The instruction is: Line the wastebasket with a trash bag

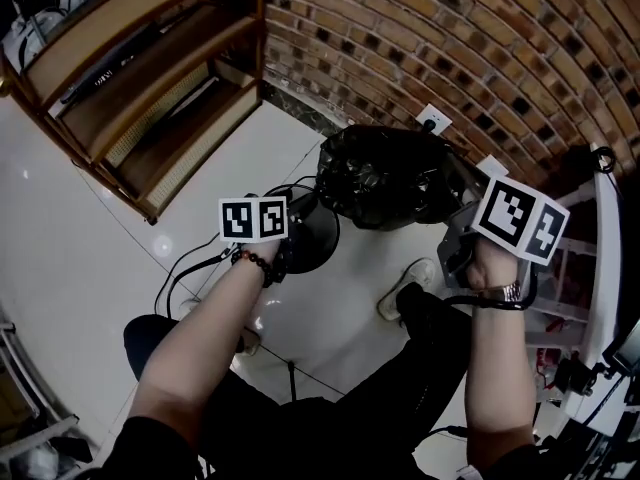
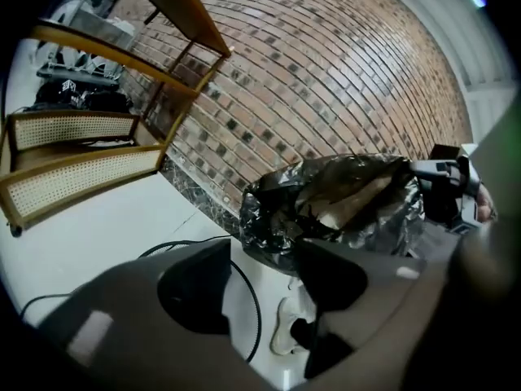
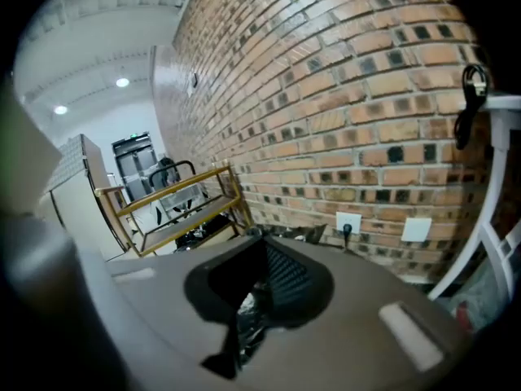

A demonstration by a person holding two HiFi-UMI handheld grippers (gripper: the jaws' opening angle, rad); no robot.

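Black and glossy, the crumpled thin-plastic trash bag (image 1: 385,178) hangs in a bulging bundle in front of the red brick wall (image 1: 450,38), above the white tiled floor (image 1: 90,258). We judge that the main risk comes from how it is held. Only the right gripper (image 3: 259,279) has it, on one small fold, so the slippery film could slide out of the pads, or stretch and tear if the bundle is pulled hard. The mouth of the bag also does not look spread, and it may collapse before it can go over any rim. We cannot pick out the wastebasket itself with certainty in any view, so we cannot say how near the bag is to it. A thin black cable (image 2: 244,300) lies in a loop on the floor below and could catch a hanging corner. As for the grippers, the jaws of the right one are pressed together, with a bit of wrinkled black film pinched between them. The left gripper (image 2: 259,279) has its jaws well spread with nothing between them. It points toward the bag but does not touch it.
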